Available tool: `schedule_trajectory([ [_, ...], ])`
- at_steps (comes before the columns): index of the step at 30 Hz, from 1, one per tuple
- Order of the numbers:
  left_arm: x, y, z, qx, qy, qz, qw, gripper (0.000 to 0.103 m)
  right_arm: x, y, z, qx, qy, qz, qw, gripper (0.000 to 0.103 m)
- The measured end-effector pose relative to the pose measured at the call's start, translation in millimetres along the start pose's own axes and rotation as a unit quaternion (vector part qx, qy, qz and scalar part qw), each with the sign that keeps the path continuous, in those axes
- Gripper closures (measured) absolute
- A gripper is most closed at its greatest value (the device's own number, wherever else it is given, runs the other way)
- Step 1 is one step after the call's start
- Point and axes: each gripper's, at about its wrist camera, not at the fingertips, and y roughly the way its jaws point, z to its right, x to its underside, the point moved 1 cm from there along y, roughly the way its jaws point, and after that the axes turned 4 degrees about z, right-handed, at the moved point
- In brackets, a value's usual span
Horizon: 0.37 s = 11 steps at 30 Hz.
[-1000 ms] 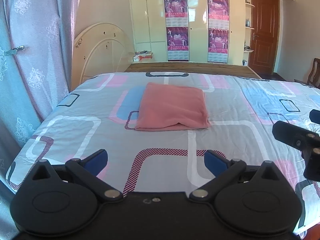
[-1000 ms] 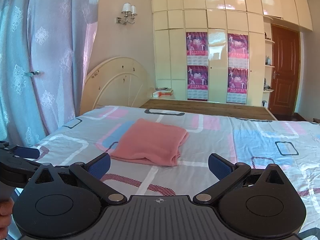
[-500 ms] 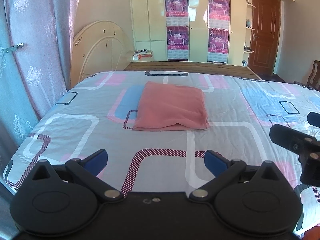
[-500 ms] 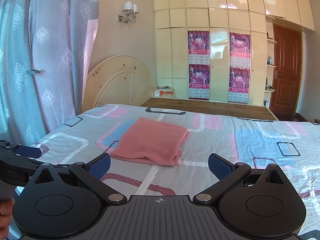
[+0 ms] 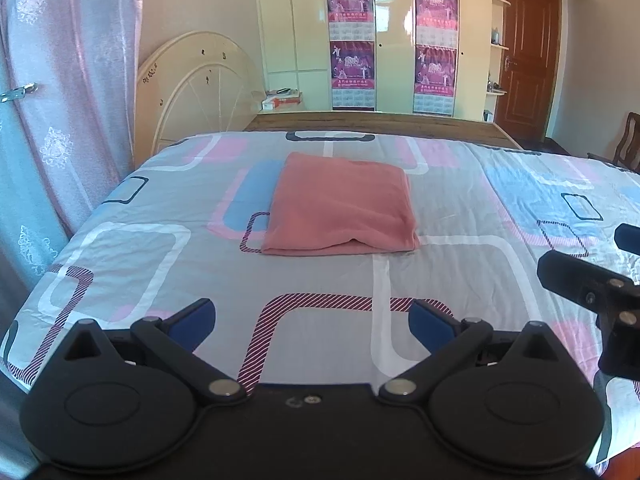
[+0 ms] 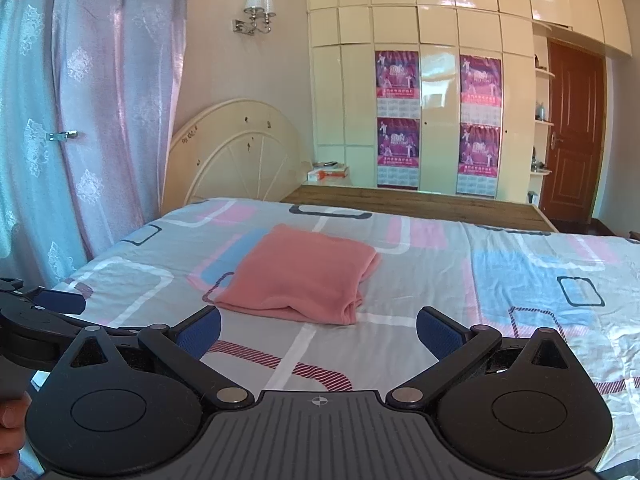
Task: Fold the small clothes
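Left wrist view: left gripper (image 5: pixel 312 320) seen with fingers apart, nothing held; folded pink cloth (image 5: pixel 340 206) laid mid-frame on bedsheet (image 5: pixel 120 264) | Right wrist view: right gripper (image 6: pixel 318 332) likewise spread, empty; cloth (image 6: pixel 300 274) centre frame.

Home bedroom: bed (image 5: pixel 160 264), wardrobe (image 6: pixel 440 120) (postered), curtains (image 6: pixel 80 120).

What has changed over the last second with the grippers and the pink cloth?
Very little. Both views drift slightly, as if the left gripper and right gripper eased back a touch. Nothing was taken hold of or let go. The folded pink cloth lies in the same spot on the bed sheet, and both grippers stay open, clear of it.
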Motion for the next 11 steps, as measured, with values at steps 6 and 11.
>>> schedule_trajectory([
  [6,-3.4,14.0,4.6,0.015,0.016,-0.002,0.9998,0.001,0.8,15.7,2.0,0.014,-0.005,-0.013,1.0,0.0],
  [11,-9.1,35.0,0.3,0.026,0.006,-0.003,0.9996,0.001,0.0,36.6,8.7,0.042,-0.008,-0.032,0.999,0.0],
])
